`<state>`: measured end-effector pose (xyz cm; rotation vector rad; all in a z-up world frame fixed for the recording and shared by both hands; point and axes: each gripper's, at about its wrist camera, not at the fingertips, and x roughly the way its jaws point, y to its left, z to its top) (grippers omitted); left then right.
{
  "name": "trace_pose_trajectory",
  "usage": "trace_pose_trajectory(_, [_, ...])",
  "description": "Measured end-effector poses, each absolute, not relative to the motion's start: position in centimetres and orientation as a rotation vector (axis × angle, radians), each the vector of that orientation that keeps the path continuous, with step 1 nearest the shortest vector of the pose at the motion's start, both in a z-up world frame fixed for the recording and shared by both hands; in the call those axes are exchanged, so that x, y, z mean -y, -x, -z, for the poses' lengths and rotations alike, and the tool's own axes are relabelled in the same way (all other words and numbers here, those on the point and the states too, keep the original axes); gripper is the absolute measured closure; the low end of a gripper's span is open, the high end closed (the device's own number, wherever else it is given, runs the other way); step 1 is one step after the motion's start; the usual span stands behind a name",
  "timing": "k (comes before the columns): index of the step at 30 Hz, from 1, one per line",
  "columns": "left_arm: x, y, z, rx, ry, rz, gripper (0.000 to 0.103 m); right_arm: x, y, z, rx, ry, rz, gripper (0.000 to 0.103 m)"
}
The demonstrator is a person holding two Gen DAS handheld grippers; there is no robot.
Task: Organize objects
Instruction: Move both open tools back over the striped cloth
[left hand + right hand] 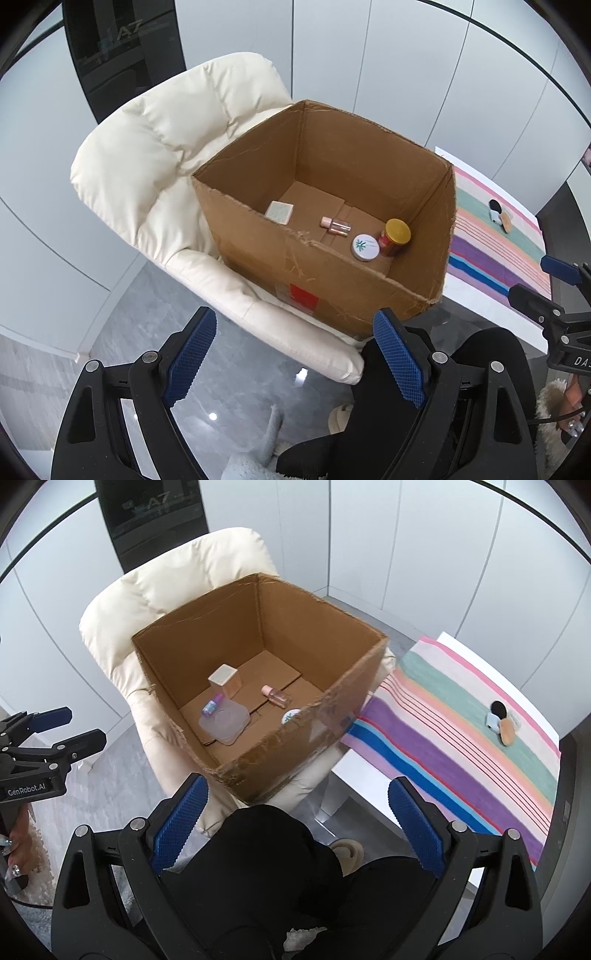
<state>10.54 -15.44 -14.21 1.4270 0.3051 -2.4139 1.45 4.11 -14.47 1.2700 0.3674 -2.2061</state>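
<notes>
Two grippers hang with nothing between their blue pads: the left gripper (293, 354) and the right gripper (297, 821) both stand wide apart over the person's dark lap. Just ahead, a cardboard box (332, 280) sits on a cream padded chair (147, 155). In it lie a gold-lidded jar (395, 236), a round white tin (365, 247), a small pink-capped bottle (335, 225), a square carton (224, 679), a clear plastic case (223, 723) and a small purple tube (211, 705). To the right, well apart from the box, a striped cloth (443, 746) covers a white table (369, 786), and on it lies a small cluster of makeup pieces (501, 722), too small to name. These probably remain to be boxed. They look light and flat, likely soft, so a pinch across the edges should serve; I judge the risk to be lifting several at once.
</notes>
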Motion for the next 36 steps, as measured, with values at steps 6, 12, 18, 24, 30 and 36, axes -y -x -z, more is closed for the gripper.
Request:
trace_pose_trajectory(6, [13.4,-8.3,14.2,-0.276,-1.463,2.479,0.015,-7.1,-0.7,14.4,-0.315,-1.304,2.273,0.003])
trace_pose_trajectory(12, [10.0,-5.5,13.8,-0.229,-1.492,2.568,0.015,-12.3,0.3,13.8,-0.254,-1.332,2.386,0.003])
trace_pose_trajectory(18, [4.5,-2.2,13.6,-0.125,-1.547,2.670,0.015,-18.9,1.0,13.3,-0.164,-1.377,2.516,0.003])
trace_pose_trajectory(24, [-0.7,0.5,13.8,-0.064,-1.608,2.753,0.015,-26.4,0.5,13.1,-0.050,-1.428,2.648,0.003])
trace_pose_trajectory(30, [-6.1,2.5,14.1,0.047,-1.649,2.820,0.015,-32.8,-0.7,13.4,0.050,-1.478,2.757,0.003])
trace_pose_trajectory(36, [-10.5,4.4,14.2,0.158,-1.655,2.866,0.015,-37.4,-1.0,14.5,0.125,-1.536,2.818,0.003])
